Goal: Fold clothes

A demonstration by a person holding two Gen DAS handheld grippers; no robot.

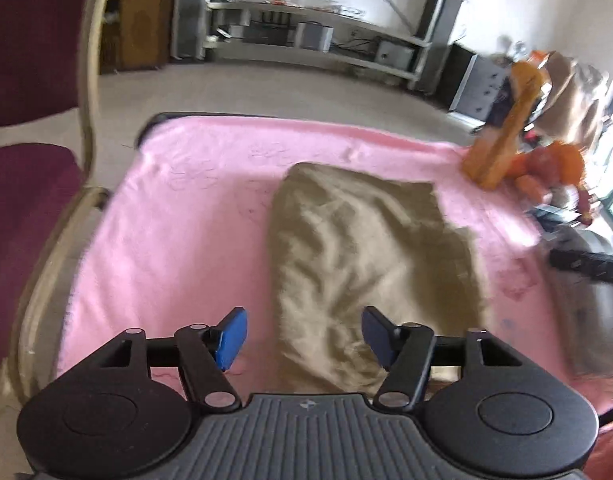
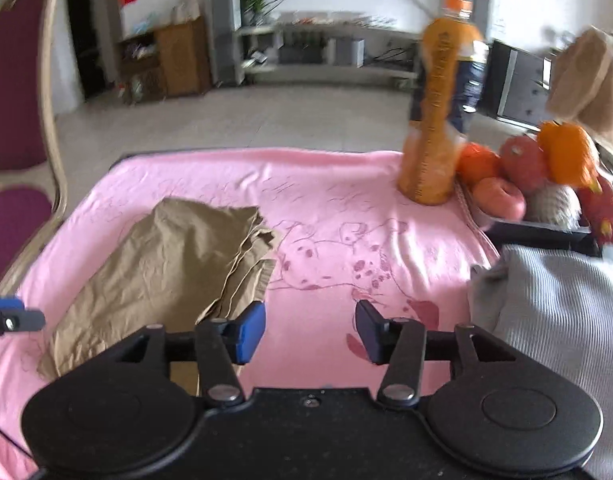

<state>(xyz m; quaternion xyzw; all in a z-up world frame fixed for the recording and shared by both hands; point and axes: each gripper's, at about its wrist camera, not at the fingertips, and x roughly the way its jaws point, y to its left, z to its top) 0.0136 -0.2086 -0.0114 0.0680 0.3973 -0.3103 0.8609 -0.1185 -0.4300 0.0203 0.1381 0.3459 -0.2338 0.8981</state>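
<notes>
Directly ahead of the gaping left claw point(image 1: 304, 338) lies the khaki garment point(image 1: 370, 256).

Left gripper point(image 1: 305, 338) and right gripper point(image 2: 309, 332): black bodies with round side housings; black linkage arms on silver pivot screws; blue finger pads point(image 2: 250, 330); ribbed grey plate on the left unit.

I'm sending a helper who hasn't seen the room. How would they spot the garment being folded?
Find the pink cloth covering the table. On its left half lies a khaki garment, folded and wrinkled. The only other fabric, a grey ribbed knit, sits at the right edge.
</notes>
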